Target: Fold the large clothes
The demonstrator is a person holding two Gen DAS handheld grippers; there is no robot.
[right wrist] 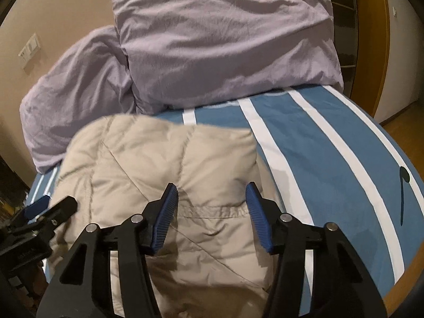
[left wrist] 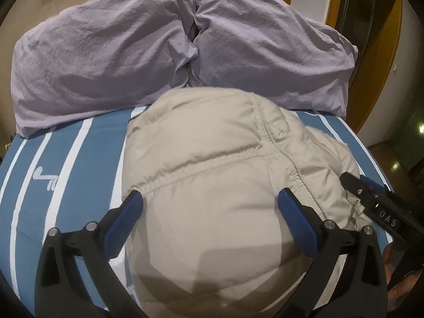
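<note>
Together: one beige jacket (left wrist: 212,185), two lilac pillows (left wrist: 100,61), two tools (left wrist: 209,206) (right wrist: 212,206), both agape, empty.

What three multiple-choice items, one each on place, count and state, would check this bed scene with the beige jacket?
1. Where does the beige jacket lie?
A. on the blue striped sheet, in front of the pillows
B. on top of the pillows
C. on the floor

2. How many lilac pillows are at the head of the bed?
A. one
B. two
C. four

3. How do the right tongs stand?
A. clamped on a pillow
B. shut tight with nothing between
C. open above the jacket

Answers:
1 A: striped sheet shows on both sides of the jacket, pillows behind it.
2 B: two lie side by side.
3 C: a clear gap separates the blue pads, which pinch no fabric.
</note>
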